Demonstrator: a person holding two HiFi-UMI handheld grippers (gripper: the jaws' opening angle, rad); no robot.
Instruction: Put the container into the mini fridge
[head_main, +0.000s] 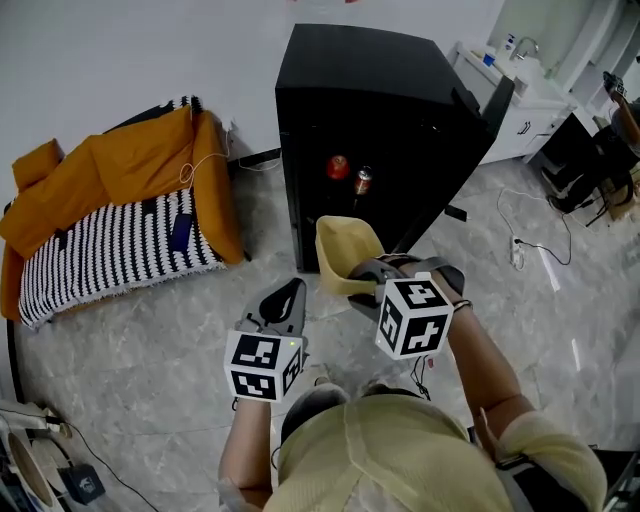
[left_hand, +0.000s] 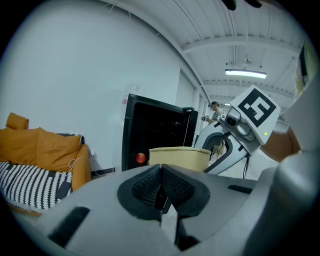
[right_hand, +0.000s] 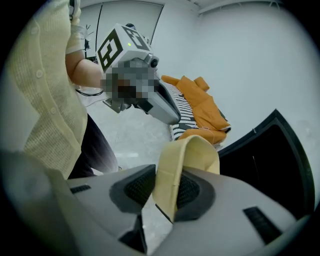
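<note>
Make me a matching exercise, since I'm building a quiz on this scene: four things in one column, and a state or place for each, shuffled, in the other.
Things:
1. yellow container
2. left gripper
3. mini fridge
4. drink can

States or places:
A. door open
B. jaws together, nothing between them
C. standing inside the fridge
D. rim pinched by the right gripper

Pairs: 1-D, 2-B, 3-A, 4-C.

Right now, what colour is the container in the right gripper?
Pale yellow; the container shows best in the head view.
</note>
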